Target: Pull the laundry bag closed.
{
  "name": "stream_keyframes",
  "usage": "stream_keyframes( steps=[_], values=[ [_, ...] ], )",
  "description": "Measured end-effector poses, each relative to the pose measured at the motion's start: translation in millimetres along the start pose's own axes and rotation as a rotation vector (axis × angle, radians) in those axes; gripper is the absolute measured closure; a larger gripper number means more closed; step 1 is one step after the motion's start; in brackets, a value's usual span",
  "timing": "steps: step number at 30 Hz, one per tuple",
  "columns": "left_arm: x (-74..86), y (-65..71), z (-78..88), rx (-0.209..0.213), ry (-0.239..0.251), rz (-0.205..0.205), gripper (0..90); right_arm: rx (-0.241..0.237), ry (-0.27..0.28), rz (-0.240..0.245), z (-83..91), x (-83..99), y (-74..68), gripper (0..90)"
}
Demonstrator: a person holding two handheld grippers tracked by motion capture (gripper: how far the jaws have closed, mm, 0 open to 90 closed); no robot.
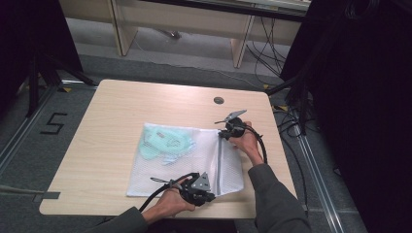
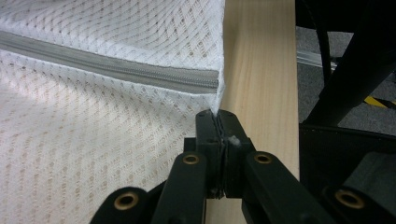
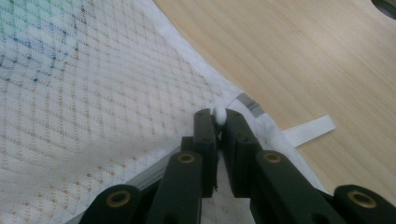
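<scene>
Pinching the near corner of the white mesh zip-up laundry bag [image 1: 194, 165], the left gripper [image 1: 210, 196] has its jaws pressed together on the bag's hem just past the end of the grey zipper [image 2: 116, 65]. That bag lies flat on the pale wooden table [image 1: 111, 121], toward its right half, with pale green fabric [image 1: 163, 143] showing through the mesh at the far left corner. Across at the far end of the zipper, the right gripper [image 1: 224, 133] is clamped on a small white round zipper pull [image 3: 219, 115], next to a white ribbon loop [image 3: 310, 129] lying on the wood. To my eye, the zipper is about to be run. Doing it well means the left grip stays firm as an anchor, keeping the zipper line taut and straight, while the right draws the pull steadily along the track, low to the table, without twisting, so the mesh does not bunch or snag.
</scene>
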State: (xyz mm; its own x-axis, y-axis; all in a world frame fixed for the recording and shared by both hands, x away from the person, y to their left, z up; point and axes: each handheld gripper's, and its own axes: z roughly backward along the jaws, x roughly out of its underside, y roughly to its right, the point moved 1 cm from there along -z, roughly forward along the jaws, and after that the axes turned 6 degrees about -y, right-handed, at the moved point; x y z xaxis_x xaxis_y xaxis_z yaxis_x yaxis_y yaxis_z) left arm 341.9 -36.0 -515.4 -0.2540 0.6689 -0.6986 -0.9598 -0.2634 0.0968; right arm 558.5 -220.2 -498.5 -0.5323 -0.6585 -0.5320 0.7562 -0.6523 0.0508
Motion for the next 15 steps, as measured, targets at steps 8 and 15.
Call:
stream_keyframes(
  steps=[8,15],
  values=[
    [0.8,1.0,-1.9,0.002,-0.002,0.014,86.7,0.011,-0.003,0.007,1.2,0.3,0.8,84.1],
    [-1.6,-3.3,6.8,-0.004,0.019,0.048,80.2,0.029,0.002,-0.049,5.7,-1.7,-1.5,69.8]
  ],
)
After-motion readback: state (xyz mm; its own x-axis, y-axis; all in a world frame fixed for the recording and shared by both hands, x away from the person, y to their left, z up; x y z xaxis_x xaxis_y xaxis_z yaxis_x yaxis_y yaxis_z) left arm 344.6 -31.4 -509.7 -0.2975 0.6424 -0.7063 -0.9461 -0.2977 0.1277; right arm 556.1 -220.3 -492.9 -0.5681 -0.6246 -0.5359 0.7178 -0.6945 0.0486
